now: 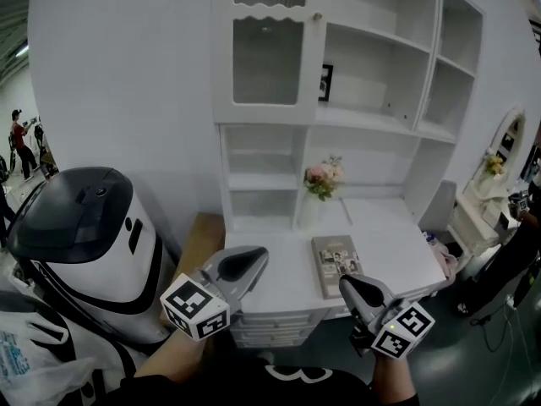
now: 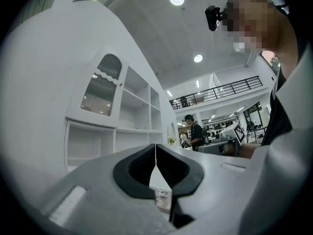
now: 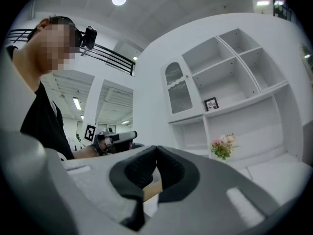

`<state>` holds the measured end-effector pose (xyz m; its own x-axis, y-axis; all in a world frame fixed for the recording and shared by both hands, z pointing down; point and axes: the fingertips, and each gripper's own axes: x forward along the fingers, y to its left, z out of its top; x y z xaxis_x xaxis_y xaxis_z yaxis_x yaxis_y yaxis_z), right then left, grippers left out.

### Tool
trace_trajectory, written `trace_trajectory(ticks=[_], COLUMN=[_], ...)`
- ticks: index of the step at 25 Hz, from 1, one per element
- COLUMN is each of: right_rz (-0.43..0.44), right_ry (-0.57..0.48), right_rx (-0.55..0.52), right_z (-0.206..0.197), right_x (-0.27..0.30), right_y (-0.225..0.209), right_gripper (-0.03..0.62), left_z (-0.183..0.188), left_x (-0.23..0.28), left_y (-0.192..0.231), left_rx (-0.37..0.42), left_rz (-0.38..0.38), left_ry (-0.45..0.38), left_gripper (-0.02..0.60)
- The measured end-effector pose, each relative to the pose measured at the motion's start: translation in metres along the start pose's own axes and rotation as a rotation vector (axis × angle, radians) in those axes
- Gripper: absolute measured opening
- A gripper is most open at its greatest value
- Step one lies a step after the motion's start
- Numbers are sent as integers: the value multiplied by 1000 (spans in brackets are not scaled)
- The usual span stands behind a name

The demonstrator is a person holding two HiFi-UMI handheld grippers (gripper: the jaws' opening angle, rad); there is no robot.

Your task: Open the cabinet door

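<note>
A tall white cabinet (image 1: 372, 134) stands over a desk. Its glass-panelled door (image 1: 267, 62) at the upper left is closed, with a small knob (image 1: 318, 16) on its right edge. Both grippers hover low in front of the desk, well short of the door. My left gripper (image 1: 259, 255) is shut with nothing in it, and its jaws meet at the tip (image 2: 155, 148). My right gripper (image 1: 345, 283) is also shut and empty (image 3: 156, 151). The door (image 2: 100, 89) shows up and to the left in the left gripper view. In the right gripper view the door (image 3: 178, 93) lies above the centre.
A white bin with a dark lid (image 1: 80, 218) stands at the left beside the desk. On the desk top (image 1: 389, 244) lie a booklet (image 1: 336, 263) and a vase of flowers (image 1: 321, 180). A small picture frame (image 1: 325, 83) sits on a shelf. A vanity with a mirror (image 1: 499, 155) is at the right.
</note>
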<state>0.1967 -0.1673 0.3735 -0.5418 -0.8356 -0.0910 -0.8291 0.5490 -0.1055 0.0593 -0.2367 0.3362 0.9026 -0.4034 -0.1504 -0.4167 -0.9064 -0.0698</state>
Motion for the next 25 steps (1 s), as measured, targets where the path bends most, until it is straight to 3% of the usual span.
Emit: trace_trajectory(ticks=[10, 16, 20, 25], right_rz=[25, 17, 4, -31], right_ry=[-30, -27, -9, 12], right_rx=[-72, -132, -195, -261], right_z=[46, 69, 92, 106], right_x=[66, 101, 113, 113], right_y=[-65, -98, -115, -133], right_gripper=[2, 2, 2, 2], left_z=[55, 115, 152, 188], left_x=[76, 130, 163, 201], left_y=[79, 112, 131, 143], left_rx=[103, 165, 255, 421], left_rz=[-9, -105, -125, -132], left_ry=[-80, -148, -176, -191], left_gripper=[6, 6, 20, 98])
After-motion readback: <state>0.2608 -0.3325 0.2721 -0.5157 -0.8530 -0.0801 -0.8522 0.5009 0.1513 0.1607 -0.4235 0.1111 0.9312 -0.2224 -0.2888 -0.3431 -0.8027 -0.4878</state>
